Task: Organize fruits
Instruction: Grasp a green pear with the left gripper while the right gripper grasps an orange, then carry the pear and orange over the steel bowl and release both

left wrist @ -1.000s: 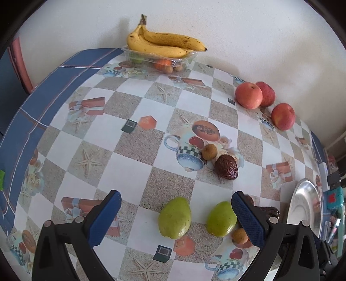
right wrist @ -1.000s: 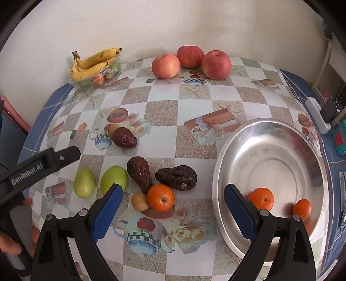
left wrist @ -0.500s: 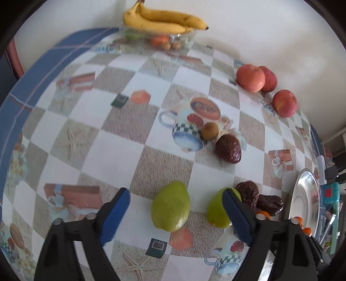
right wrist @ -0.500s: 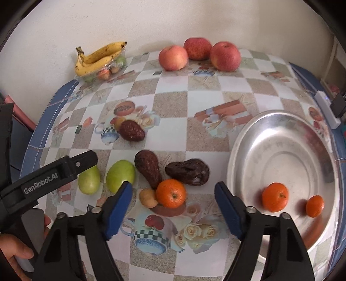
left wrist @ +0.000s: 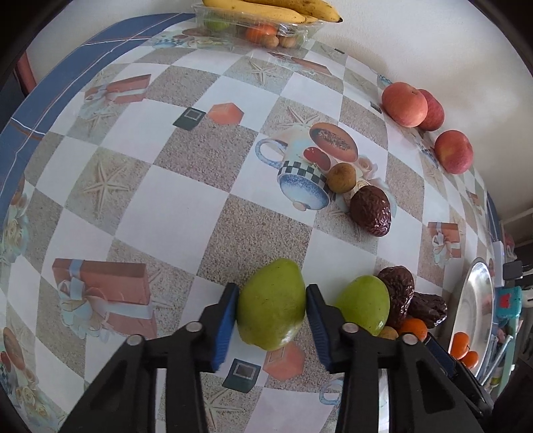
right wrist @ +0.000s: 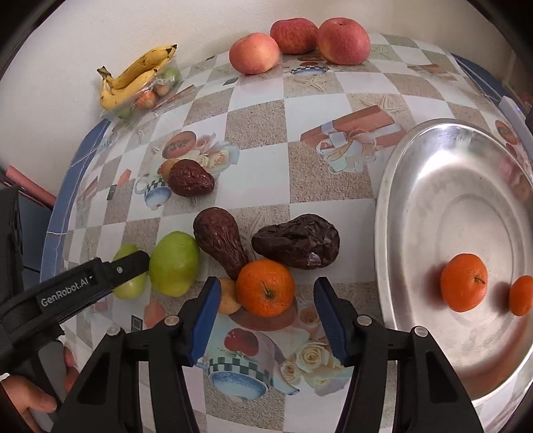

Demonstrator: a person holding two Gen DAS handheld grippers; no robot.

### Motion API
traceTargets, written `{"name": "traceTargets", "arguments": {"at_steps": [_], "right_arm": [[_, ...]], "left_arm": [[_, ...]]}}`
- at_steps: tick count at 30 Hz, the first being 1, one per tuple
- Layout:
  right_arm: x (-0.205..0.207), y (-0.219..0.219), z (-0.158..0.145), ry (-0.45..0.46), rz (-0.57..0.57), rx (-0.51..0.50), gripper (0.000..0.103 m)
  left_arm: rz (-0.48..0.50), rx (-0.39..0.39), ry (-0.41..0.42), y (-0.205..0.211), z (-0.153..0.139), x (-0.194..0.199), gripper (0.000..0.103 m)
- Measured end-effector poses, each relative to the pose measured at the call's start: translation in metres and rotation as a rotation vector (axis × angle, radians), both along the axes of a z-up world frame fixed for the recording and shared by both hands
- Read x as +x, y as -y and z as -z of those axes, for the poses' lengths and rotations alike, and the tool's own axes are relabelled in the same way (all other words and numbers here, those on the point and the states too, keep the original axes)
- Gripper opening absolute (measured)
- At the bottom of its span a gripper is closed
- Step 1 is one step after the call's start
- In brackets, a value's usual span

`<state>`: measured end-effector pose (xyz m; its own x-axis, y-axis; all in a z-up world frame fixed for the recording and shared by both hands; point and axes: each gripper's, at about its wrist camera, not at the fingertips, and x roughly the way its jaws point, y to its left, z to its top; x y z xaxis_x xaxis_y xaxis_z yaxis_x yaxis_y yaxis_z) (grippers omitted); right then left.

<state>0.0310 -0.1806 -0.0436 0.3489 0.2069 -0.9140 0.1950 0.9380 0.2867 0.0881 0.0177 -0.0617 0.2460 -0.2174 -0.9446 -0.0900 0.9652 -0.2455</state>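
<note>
My left gripper [left wrist: 271, 301] is shut on a green pear [left wrist: 270, 304] that rests on the table; a second green pear [left wrist: 363, 304] lies just to its right. In the right wrist view the left gripper [right wrist: 128, 266] covers that pear [right wrist: 128, 288]. My right gripper [right wrist: 266, 299] is open around an orange [right wrist: 265, 287], its pads apart from the fruit. Two dark wrinkled avocados [right wrist: 221, 241] [right wrist: 296, 240] lie behind the orange, a small brown fruit [right wrist: 228, 296] to its left. A steel bowl [right wrist: 416, 186] on the right holds two oranges [right wrist: 463, 286] [right wrist: 521, 294].
Three red apples [right wrist: 255, 53] [right wrist: 293, 31] [right wrist: 343, 40] stand by the far wall. A clear tray with bananas [right wrist: 136, 78] is at the back left. Another avocado [right wrist: 190, 182] and a small brown fruit [left wrist: 340, 177] lie mid-table. The blue table edge [left wrist: 60, 90] runs on the left.
My left gripper has moved down and forward and closed on the green pear. My right gripper has moved forward and narrowed around the orange.
</note>
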Motion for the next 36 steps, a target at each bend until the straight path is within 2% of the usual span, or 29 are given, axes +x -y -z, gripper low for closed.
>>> {"name": "traceTargets", "arguments": {"at_steps": [2,4,9,14,23,36], "right_arm": [[0.000,-0.001,-0.001,0.003,-0.004,0.000,0.056],[0.000,-0.002,-0.002,0.008,-0.010,0.015,0.047],[0.001,-0.001,-0.003,0.005,0.004,0.012,0.036],[-0.001,0.000,-0.012,0.035,0.010,0.026,0.036],[-0.007,0.008,-0.053,0.158,0.049,0.007,0.036],[-0.017,0.045,-0.064,0.157,0.165,-0.061,0.036]], "left_arm": [[-0.004,-0.004,-0.002,-0.001,0.000,0.000,0.042],[-0.012,-0.011,-0.006,-0.002,0.000,0.001,0.042],[-0.030,-0.026,0.003,-0.006,-0.006,-0.001,0.042],[-0.035,-0.044,0.042,-0.007,-0.020,-0.002,0.042],[-0.011,-0.072,0.129,0.002,-0.050,-0.007,0.042],[0.107,-0.087,0.176,0.042,-0.064,-0.018,0.042]]}}
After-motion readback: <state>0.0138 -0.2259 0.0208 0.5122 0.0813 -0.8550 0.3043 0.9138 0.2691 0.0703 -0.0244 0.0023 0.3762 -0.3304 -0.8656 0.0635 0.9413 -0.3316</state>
